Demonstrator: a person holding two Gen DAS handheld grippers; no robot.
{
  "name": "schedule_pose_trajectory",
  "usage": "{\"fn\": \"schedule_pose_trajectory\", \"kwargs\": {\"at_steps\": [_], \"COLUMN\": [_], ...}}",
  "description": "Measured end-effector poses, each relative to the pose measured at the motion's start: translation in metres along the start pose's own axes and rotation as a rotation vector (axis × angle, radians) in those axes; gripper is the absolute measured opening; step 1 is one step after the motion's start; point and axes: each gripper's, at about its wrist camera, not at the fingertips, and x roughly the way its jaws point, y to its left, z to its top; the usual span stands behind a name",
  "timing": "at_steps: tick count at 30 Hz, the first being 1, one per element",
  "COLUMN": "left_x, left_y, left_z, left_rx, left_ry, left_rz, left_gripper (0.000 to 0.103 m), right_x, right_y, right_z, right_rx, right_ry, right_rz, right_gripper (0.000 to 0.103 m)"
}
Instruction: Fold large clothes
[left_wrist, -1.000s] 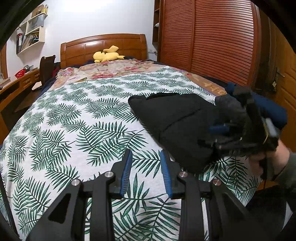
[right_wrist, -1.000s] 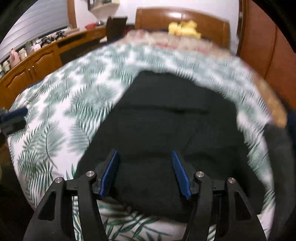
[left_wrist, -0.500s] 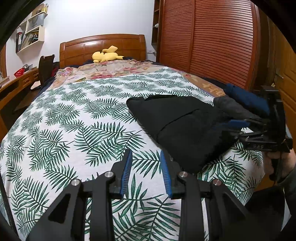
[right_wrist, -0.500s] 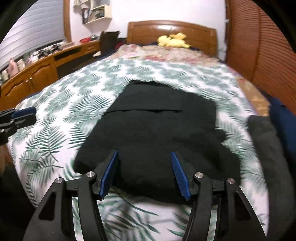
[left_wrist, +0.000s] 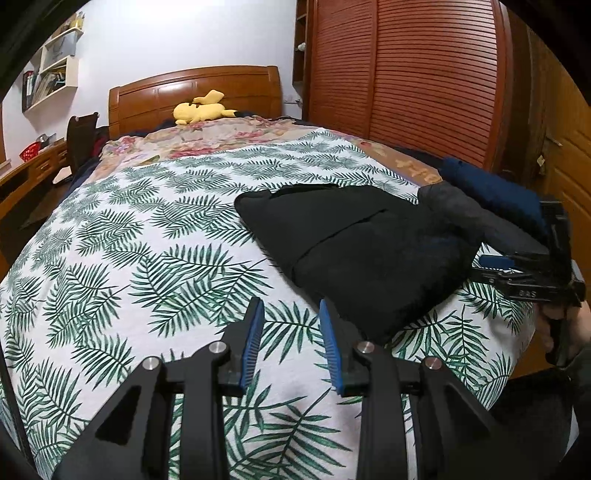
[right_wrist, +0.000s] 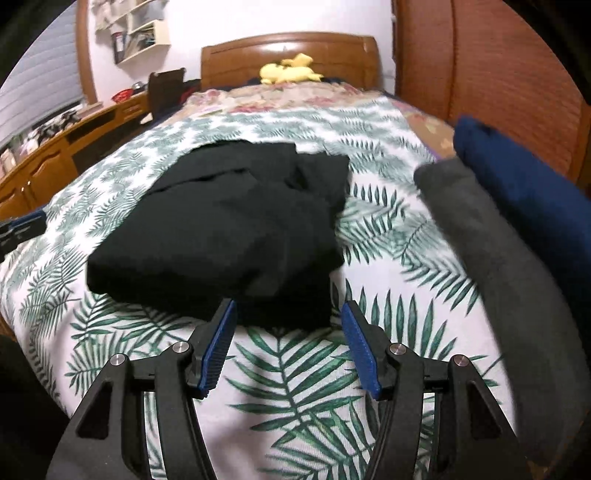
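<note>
The folded black garment (right_wrist: 229, 229) lies on the bed (left_wrist: 122, 266) near its right edge, beside grey (right_wrist: 491, 254) and blue (right_wrist: 524, 184) clothes, while the left gripper (left_wrist: 291, 325) and right gripper (right_wrist: 288, 325) hover with fingers apart, holding nothing.

Three folded garments (right_wrist: 229, 229), one yellow plush toy (left_wrist: 199, 109), two grippers (left_wrist: 291, 325).

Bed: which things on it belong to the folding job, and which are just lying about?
For the job:
black garment, folded
grey garment
navy garment

Just lying about:
yellow plush toy
floral cover
chair
red basket
</note>
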Motion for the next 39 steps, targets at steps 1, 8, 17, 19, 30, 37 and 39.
{"fn": "schedule_pose_trajectory", "kwargs": {"at_steps": [1, 8, 17, 19, 30, 37, 39], "left_x": [0.002, 0.025, 0.092, 0.109, 0.204, 0.244, 0.251], "left_y": [-0.002, -0.006, 0.015, 0.02, 0.059, 0.069, 0.072], "left_z": [0.0, 0.01, 0.05, 0.062, 0.108, 0.116, 0.117], "left_rx": [0.004, 0.023, 0.019, 0.011, -0.069, -0.057, -0.059], "left_ry": [0.002, 0.042, 0.117, 0.128, 0.183, 0.234, 0.243], "left_rz": [0.004, 0.019, -0.008, -0.012, -0.034, -0.04, -0.055], "left_gripper": [0.029, 0.03, 0.034, 0.034, 0.038, 0.058, 0.061], "right_x": [0.002, 0.034, 0.036, 0.034, 0.033, 0.033, 0.034], "right_y": [-0.004, -0.02, -0.023, -0.019, -0.019, -0.02, -0.02], "right_z": [-0.001, 0.011, 0.0, -0.003, -0.004, -0.004, -0.004], "right_rx": [0.009, 0.09, 0.086, 0.065, 0.057, 0.061, 0.06], "right_ry": [0.002, 0.035, -0.004, -0.012, -0.024, -0.015, -0.011], "right_rz": [0.005, 0.075, 0.109, 0.096, 0.089, 0.109, 0.116], "right_gripper": [0.059, 0.059, 0.06, 0.06, 0.06, 0.06, 0.06]}}
